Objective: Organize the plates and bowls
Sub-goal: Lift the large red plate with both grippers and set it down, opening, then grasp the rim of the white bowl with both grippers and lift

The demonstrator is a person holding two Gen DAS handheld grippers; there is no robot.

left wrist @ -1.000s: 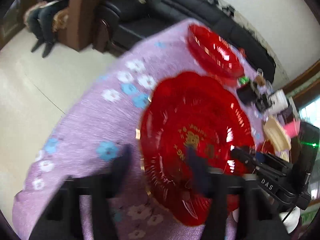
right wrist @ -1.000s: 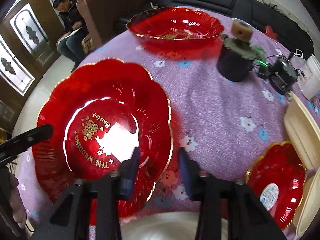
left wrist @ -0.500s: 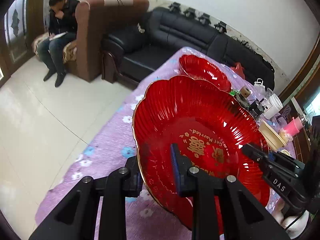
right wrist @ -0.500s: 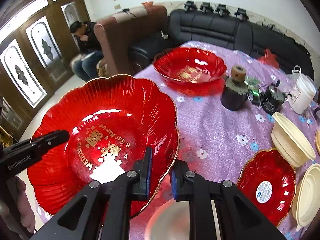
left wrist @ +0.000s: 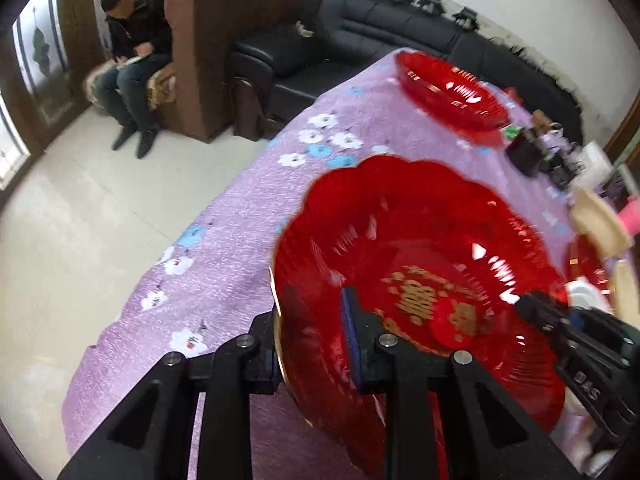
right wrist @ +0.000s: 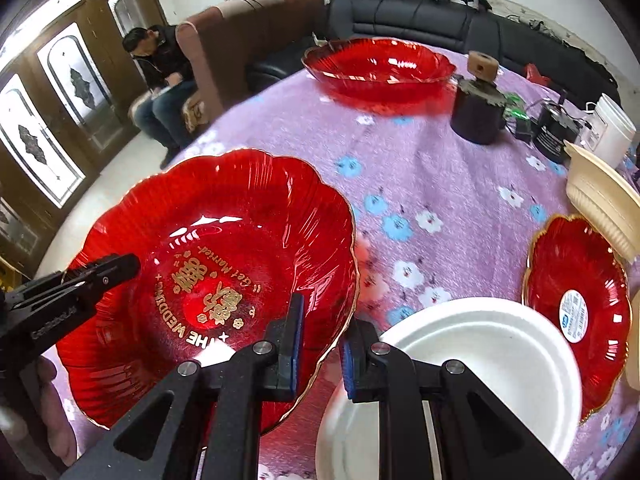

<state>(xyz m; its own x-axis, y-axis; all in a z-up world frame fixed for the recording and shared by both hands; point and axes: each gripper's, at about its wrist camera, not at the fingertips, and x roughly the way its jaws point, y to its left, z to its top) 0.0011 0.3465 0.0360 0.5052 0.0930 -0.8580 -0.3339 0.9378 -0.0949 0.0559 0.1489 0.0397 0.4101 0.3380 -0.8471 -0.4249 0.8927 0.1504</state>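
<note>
A large red scalloped plate (left wrist: 420, 248) (right wrist: 224, 232) with gold lettering is held just above the purple floral tablecloth (right wrist: 420, 184). My left gripper (left wrist: 318, 308) is shut on its left rim and also shows in the right wrist view as the left gripper (right wrist: 116, 270). On the opposite rim my right gripper (right wrist: 324, 320) is shut as well; the left wrist view catches this right gripper (left wrist: 560, 328) at the plate's far side. A second big red dish (right wrist: 376, 64) (left wrist: 448, 88) stands at the table's far end.
A white plate (right wrist: 472, 360) lies under my right gripper, a small red plate (right wrist: 576, 304) to its right. A cream bowl (right wrist: 600, 196), a dark pot (right wrist: 478, 116) and a white tub (right wrist: 612, 128) stand at the far right. A person (right wrist: 160, 68) sits on a sofa beyond the table.
A second ago the plate lay flat with both grippers open around its rim. Both have closed on the rim and lifted the plate, which has shifted toward the table's middle.
</note>
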